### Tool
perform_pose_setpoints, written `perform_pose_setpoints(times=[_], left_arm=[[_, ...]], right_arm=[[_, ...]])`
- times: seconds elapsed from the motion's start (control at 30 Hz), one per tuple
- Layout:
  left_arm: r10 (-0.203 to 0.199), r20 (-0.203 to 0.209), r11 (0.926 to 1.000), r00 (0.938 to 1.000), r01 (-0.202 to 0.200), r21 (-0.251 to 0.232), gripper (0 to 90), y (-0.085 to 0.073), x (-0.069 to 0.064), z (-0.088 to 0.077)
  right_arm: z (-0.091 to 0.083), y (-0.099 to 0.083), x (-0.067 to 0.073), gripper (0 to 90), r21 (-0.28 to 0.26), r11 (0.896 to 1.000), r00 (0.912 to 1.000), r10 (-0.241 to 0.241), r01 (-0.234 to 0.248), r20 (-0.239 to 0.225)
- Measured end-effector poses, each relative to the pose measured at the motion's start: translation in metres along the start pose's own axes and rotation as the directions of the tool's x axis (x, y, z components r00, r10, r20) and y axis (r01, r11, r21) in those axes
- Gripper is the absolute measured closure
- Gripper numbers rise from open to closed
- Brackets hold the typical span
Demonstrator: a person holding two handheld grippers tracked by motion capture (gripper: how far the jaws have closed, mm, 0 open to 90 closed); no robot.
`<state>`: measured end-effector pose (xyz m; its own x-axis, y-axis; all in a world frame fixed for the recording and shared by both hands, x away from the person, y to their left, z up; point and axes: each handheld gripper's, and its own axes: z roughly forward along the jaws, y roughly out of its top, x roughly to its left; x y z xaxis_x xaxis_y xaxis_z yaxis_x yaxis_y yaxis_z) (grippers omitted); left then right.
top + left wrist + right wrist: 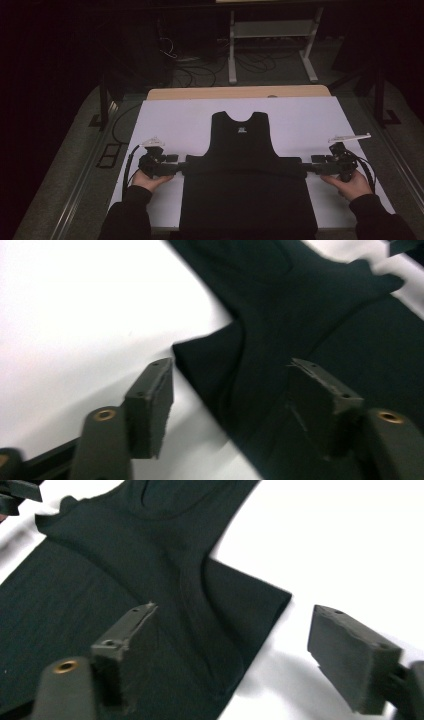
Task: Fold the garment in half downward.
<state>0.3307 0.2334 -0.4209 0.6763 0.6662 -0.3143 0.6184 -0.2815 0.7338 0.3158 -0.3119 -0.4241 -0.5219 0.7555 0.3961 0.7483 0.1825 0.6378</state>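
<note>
Dark floor and tangled cables sit behind my white desk (pixel 170 120), and a pale shelf stand (pixel 272 30) waits far back in the gloom. On the desk lies a black shirt (pixel 247 170), right in the middle, with its bottom part hanging near my side. It has no long sleeves that I can see from the high view, just a round neck hole at the top and a tiny pale label under it. The top half looks folded down over the wide bottom half, so there is a fold line going across between my two hands. My left tool (pixel 172 167) sits at the left end of that fold, and its jaws are spread apart with the cloth corner lying between them, not pinched. My right tool (pixel 312 167) sits at the right end, and its jaws are spread wide too, one over the cloth and one over the bare desk. I think this shirt is soft and light and floppy. It will bend and sag when I lift it, and it will not break. It may slide a little on the smooth desk. I think the best spots to grab are the two side corners of the fold, biting both layers at once, so the shirt stays flat and even.
</note>
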Motion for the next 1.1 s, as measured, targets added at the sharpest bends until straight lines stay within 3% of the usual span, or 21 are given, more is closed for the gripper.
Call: perform_pose_setpoints(times=[0.13, 0.23, 0.3, 0.43, 0.53, 0.67, 0.83, 1.1], left_arm=[[0.003, 0.0, 0.9997, 1.0, -0.003, -0.023, 25.0, 0.009, -0.002, -0.002], [-0.002, 0.018, 0.9991, 0.9998, 0.003, -0.042, 20.8, 0.015, -0.002, -0.004], [0.0, 0.023, 0.9996, 0.9997, 0.001, -0.029, 18.6, 0.018, -0.001, -0.003], [0.001, 0.025, 1.0, 0.9997, -0.001, -0.007, 12.4, 0.022, 0.001, -0.001], [-0.026, 0.04, 0.9996, 0.9989, 0.027, -0.009, 7.3, 0.026, 0.003, -0.001], [-0.034, 0.017, 0.9993, 0.9993, 0.034, 0.014, 0.0, 0.033, 0.008, -0.001], [-0.043, 0.011, 0.999, 0.999, 0.044, -0.007, 0.0, 0.042, 0.011, -0.002], [-0.014, 0.021, 0.9999, 0.9997, 0.014, -0.006, 0.0, 0.056, 0.011, -0.002]], right_arm=[[-0.001, 0.006, -0.001, 12.1, -0.02, 1.0, 0.9999, 0.016, -0.016, 0.0], [-0.001, 0.01, -0.001, 4.9, -0.022, 1.0, 0.9999, 0.012, -0.012, 0.001], [-0.001, 0.013, 0.0, 0.4, -0.024, 1.0, 1.0, 0.008, -0.008, 0.004], [-0.001, 0.019, 0.001, 0.0, -0.036, 0.999, 1.0, 0.006, -0.006, 0.006], [0.0, 0.024, 0.001, 0.0, -0.031, 1.0, 0.9999, 0.003, -0.003, 0.013], [0.002, 0.032, 0.001, 0.0, -0.024, 1.0, 1.0, -0.005, 0.005, 0.006], [0.004, 0.04, 0.003, 0.0, -0.016, 1.0, 0.9998, -0.018, 0.018, 0.003], [0.006, 0.053, 0.005, 0.0, -0.02, 0.999, 0.9993, -0.036, 0.036, 0.0]])
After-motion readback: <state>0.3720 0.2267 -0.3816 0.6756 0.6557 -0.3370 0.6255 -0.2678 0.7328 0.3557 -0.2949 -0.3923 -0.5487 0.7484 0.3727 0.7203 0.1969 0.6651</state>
